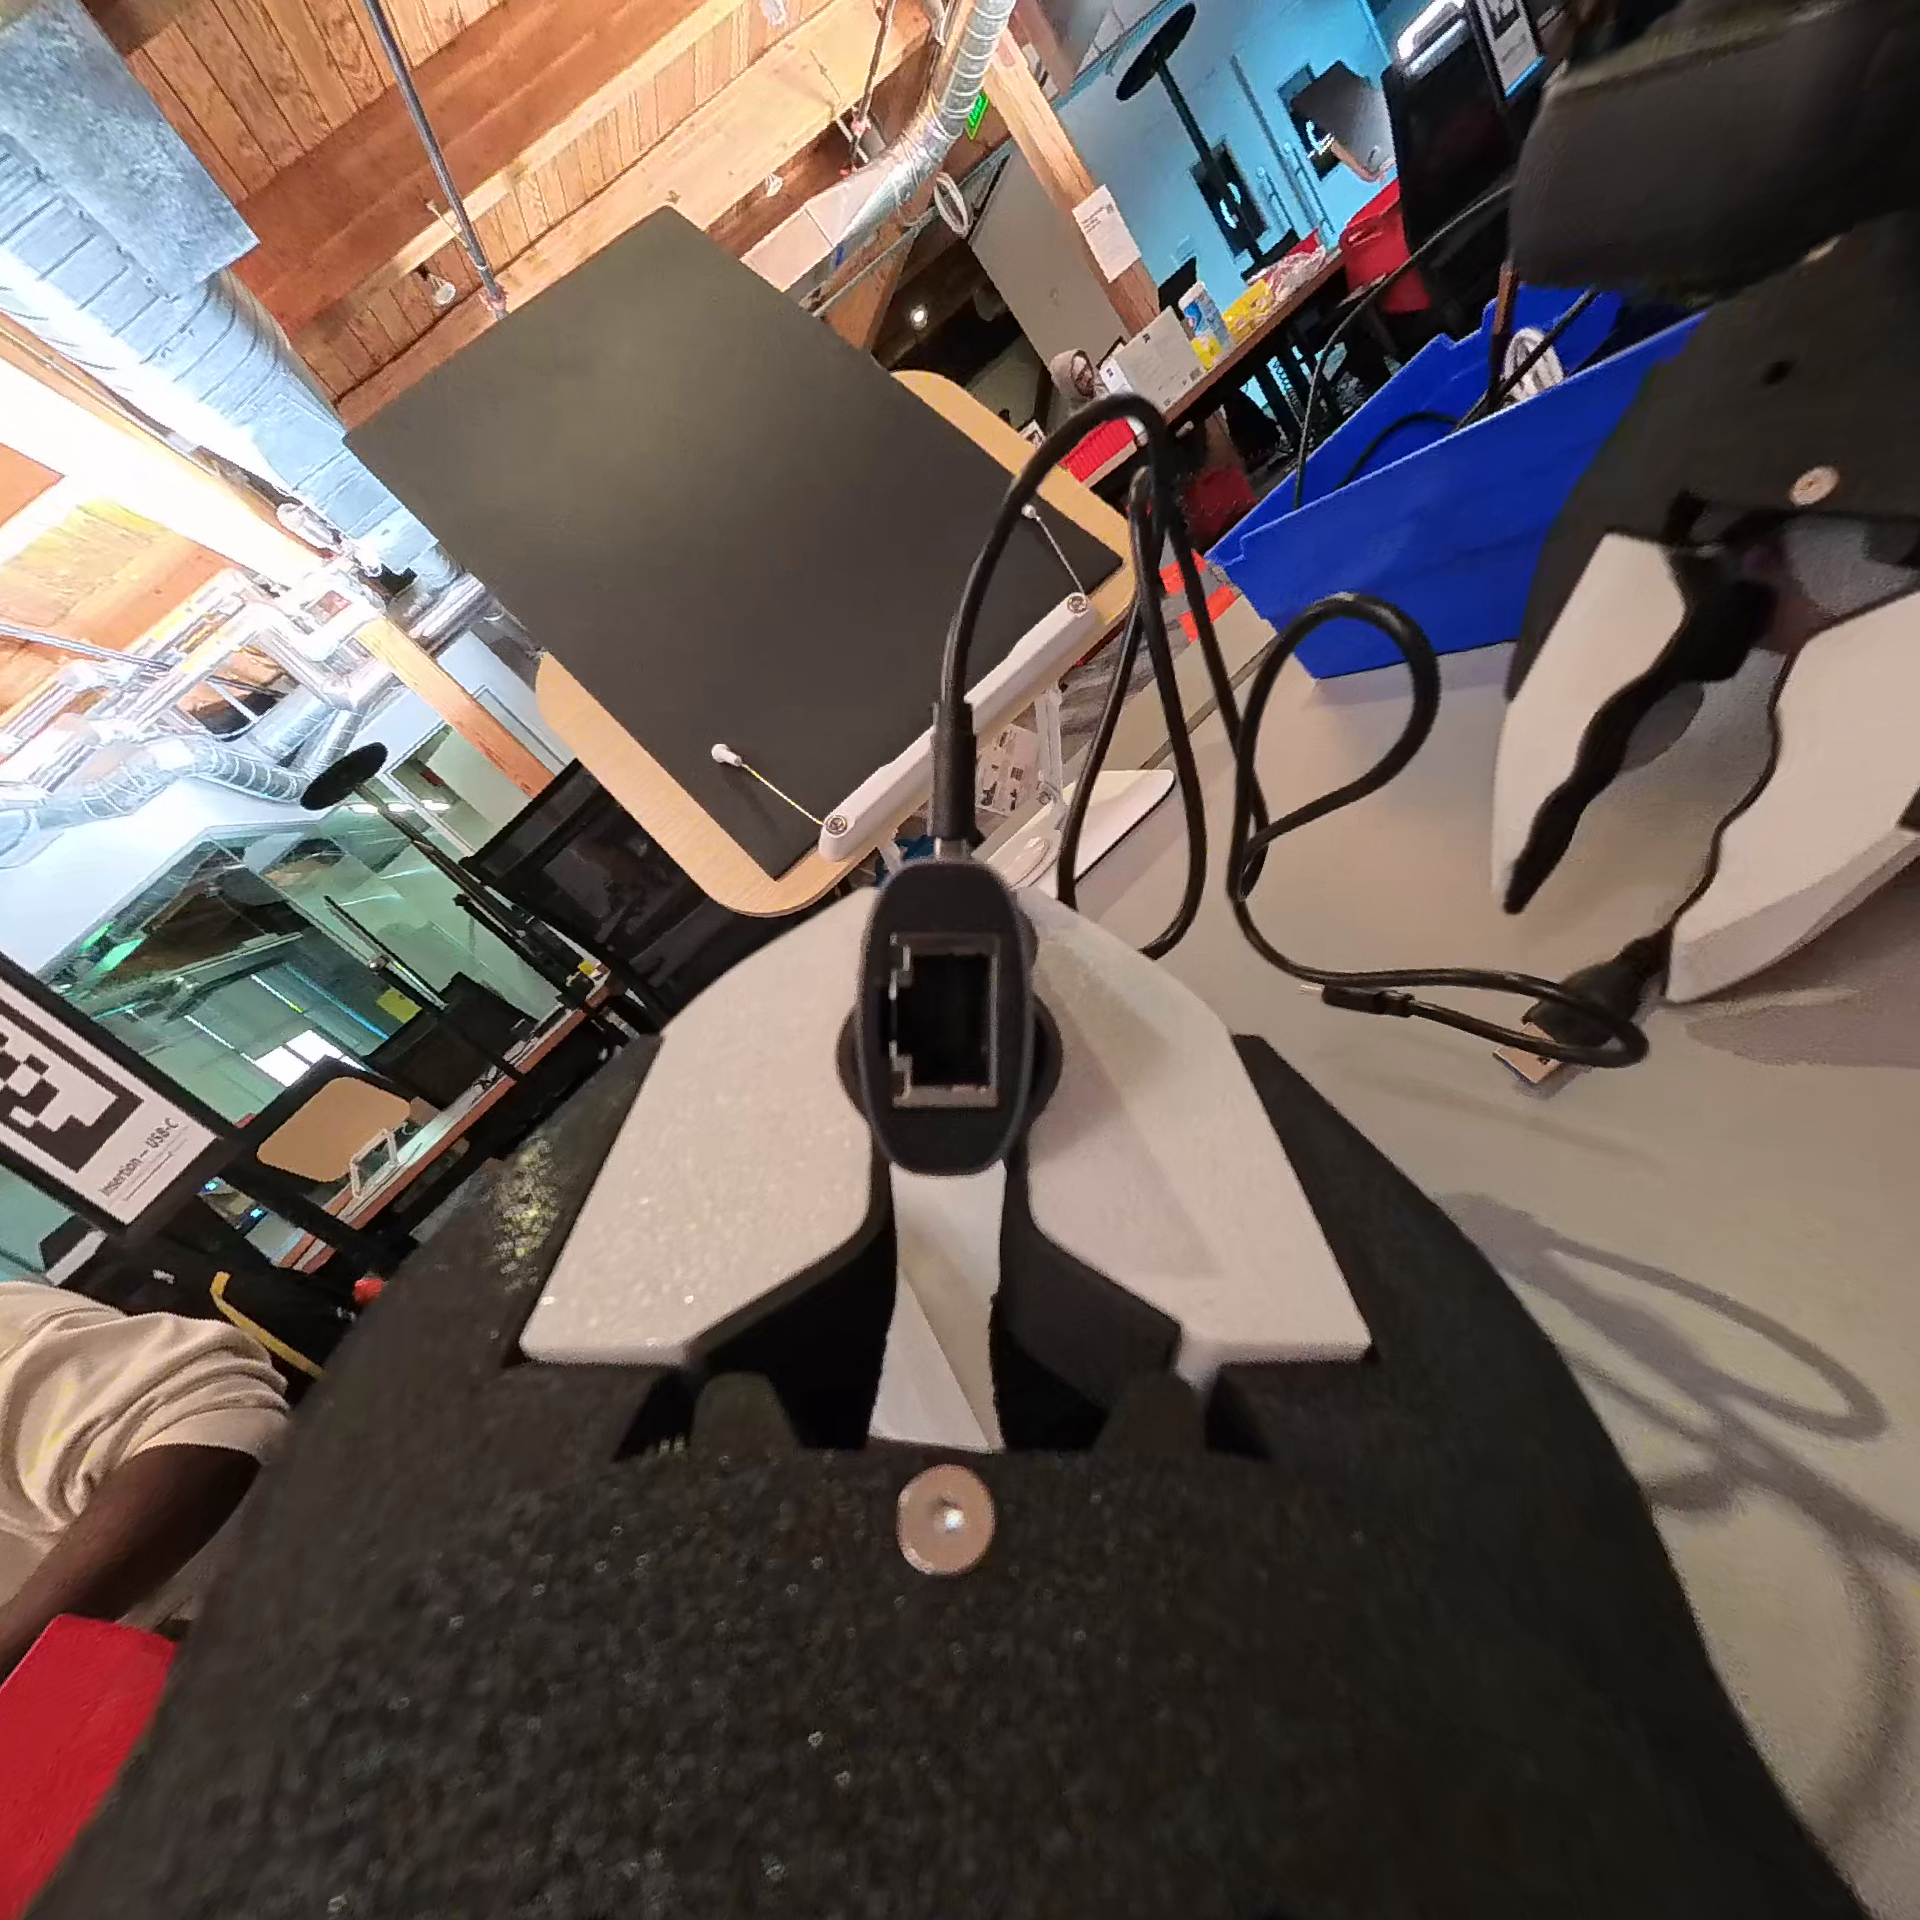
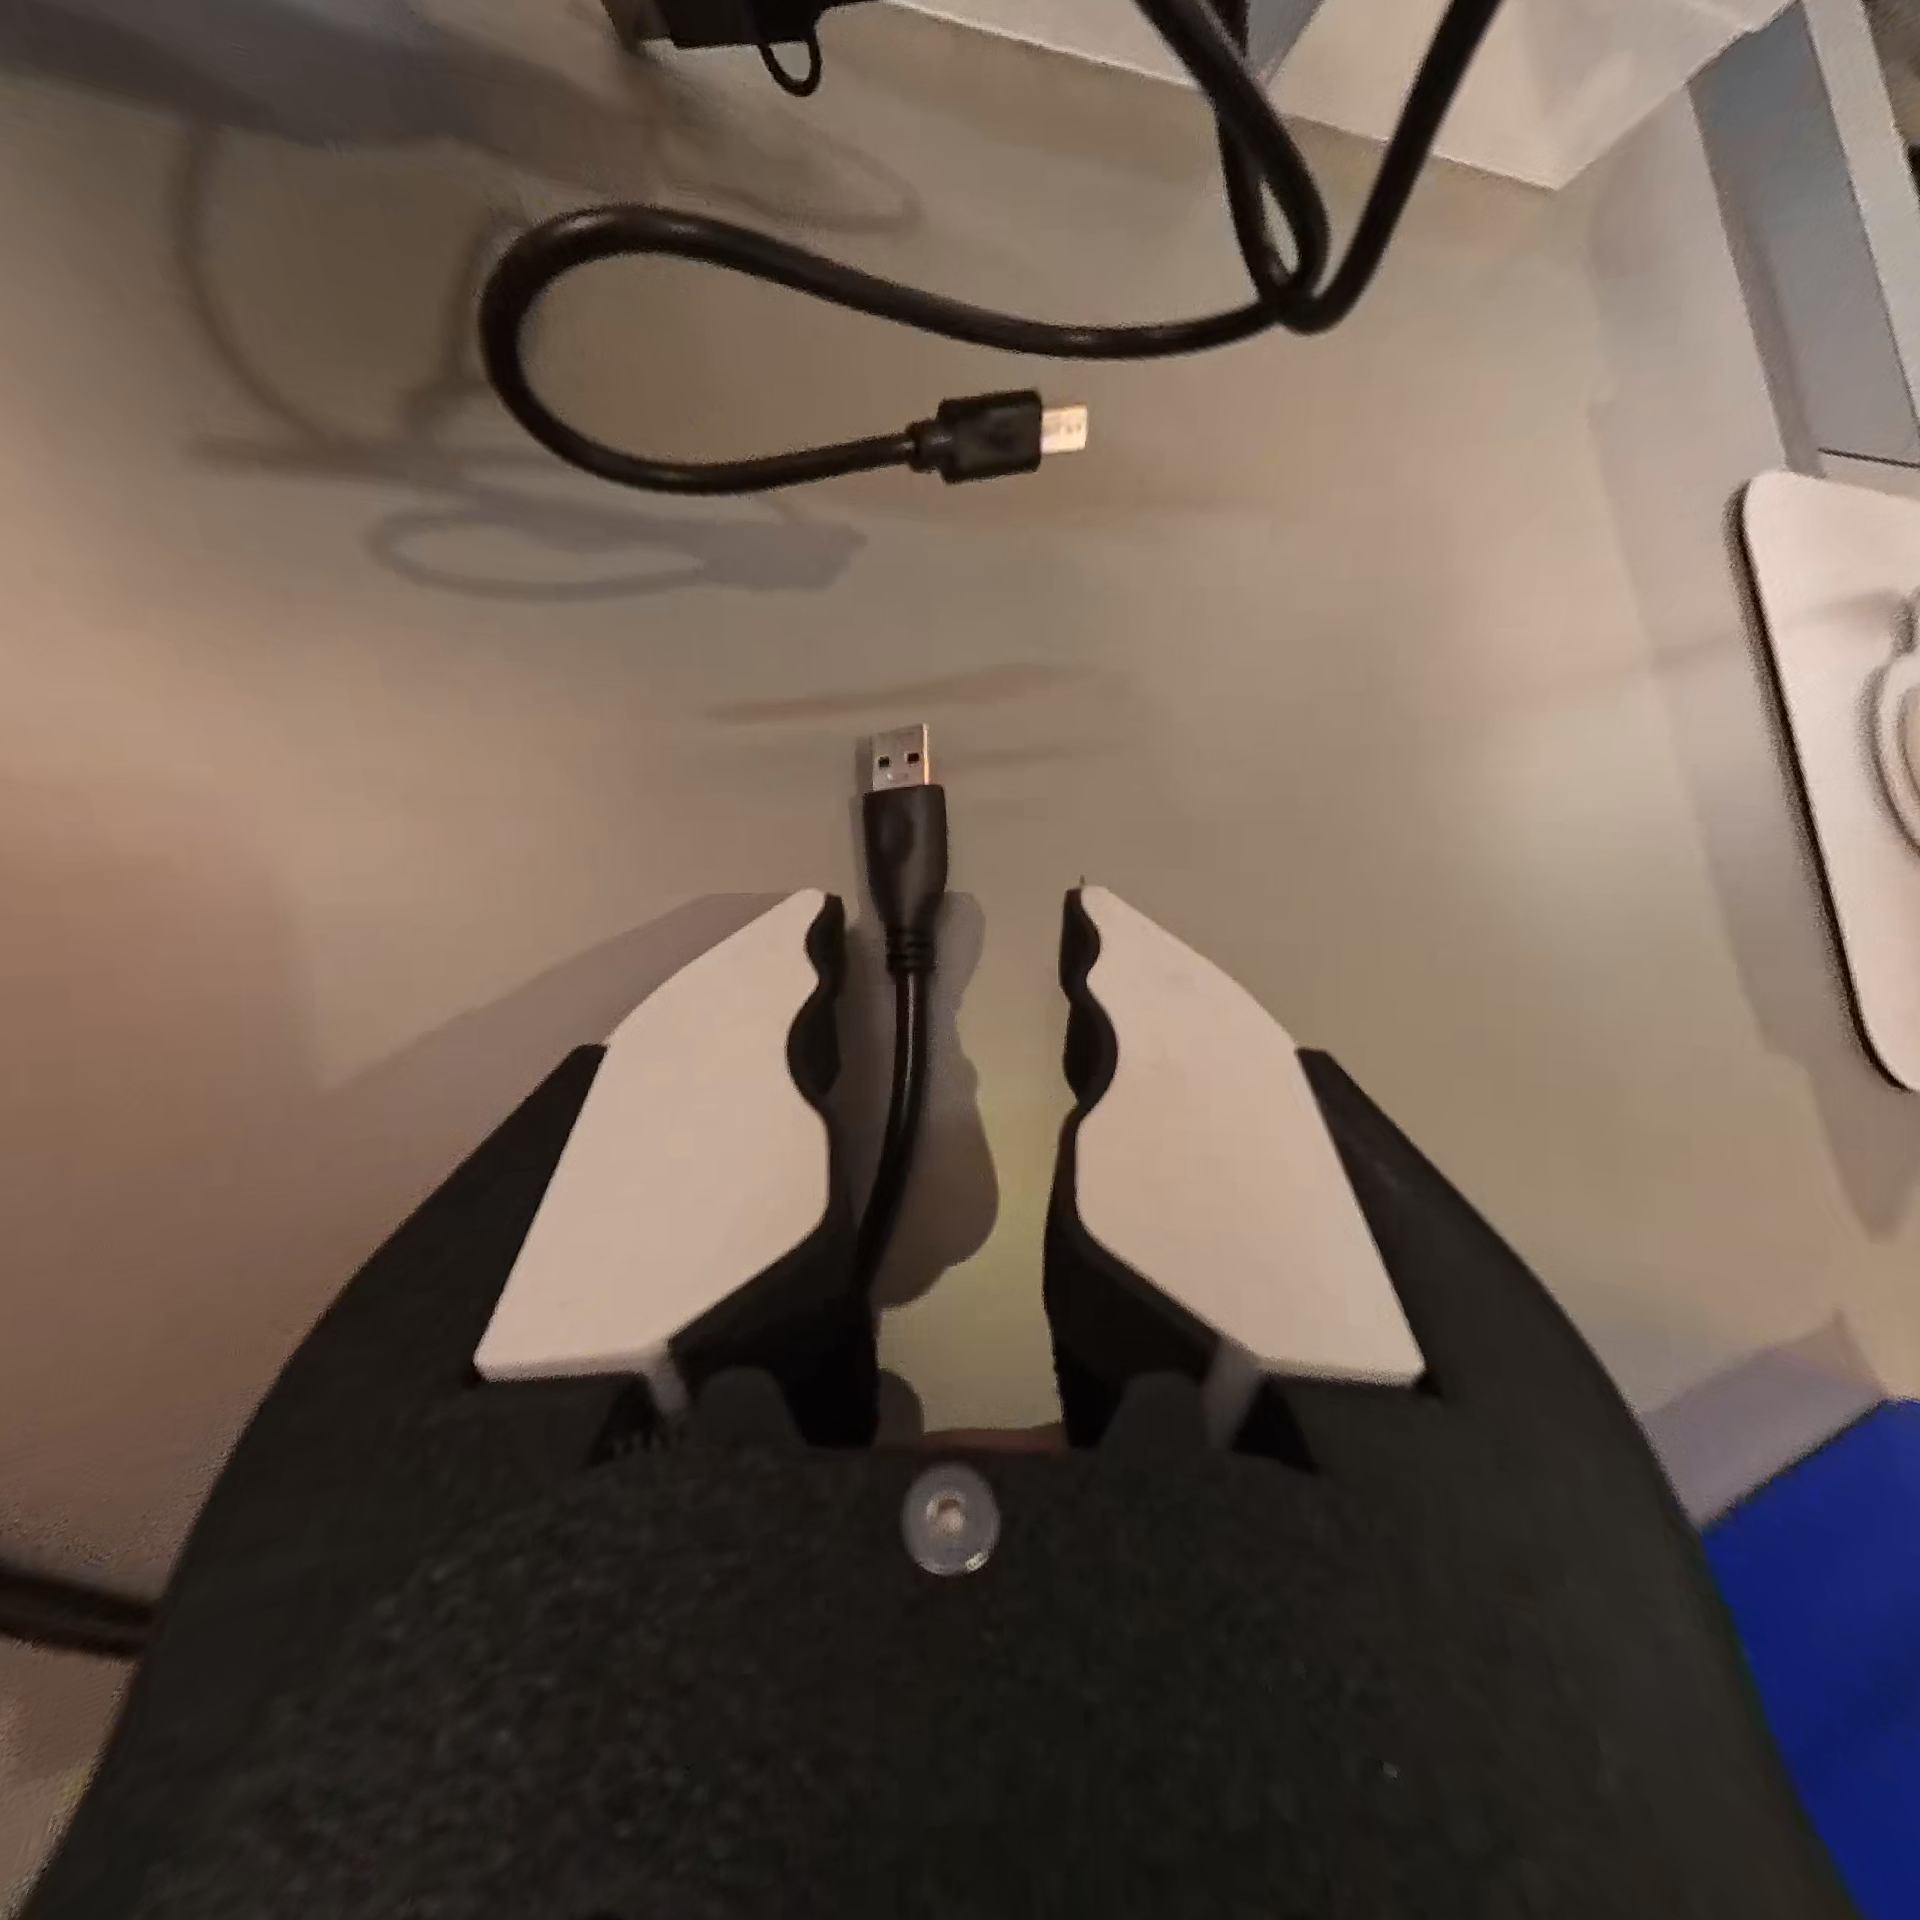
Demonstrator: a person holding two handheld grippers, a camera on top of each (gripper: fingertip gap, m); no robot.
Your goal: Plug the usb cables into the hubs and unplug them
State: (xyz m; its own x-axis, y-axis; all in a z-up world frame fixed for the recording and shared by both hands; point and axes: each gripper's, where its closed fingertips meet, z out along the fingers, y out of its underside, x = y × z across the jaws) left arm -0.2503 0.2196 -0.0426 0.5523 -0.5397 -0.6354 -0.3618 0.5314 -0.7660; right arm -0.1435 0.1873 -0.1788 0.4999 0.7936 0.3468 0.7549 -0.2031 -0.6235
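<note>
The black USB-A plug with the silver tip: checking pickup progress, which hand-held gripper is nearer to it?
Right. The right hand-held gripper is open astride the black USB-A plug on the table; the left hand-held gripper is apart, clamping the black hub.

My left wrist camera sits just behind my left gripper (image 1: pixel 940 1039) and looks forward along its fingers, tipped up and rolled, so the table (image 1: pixel 1558 1195) slants down to the right while the wooden ceiling and the room fill the upper left. It is very near the hub (image 1: pixel 943 1023) between its fingers. My right wrist camera looks steeply down along my right gripper (image 2: pixel 951 914), close above the table (image 2: pixel 312 779). Both views share the pale tabletop and the black cable (image 1: pixel 1351 977) (image 2: pixel 727 281) looping on it; the left view also catches my right gripper (image 1: pixel 1621 831) from the side.
</note>
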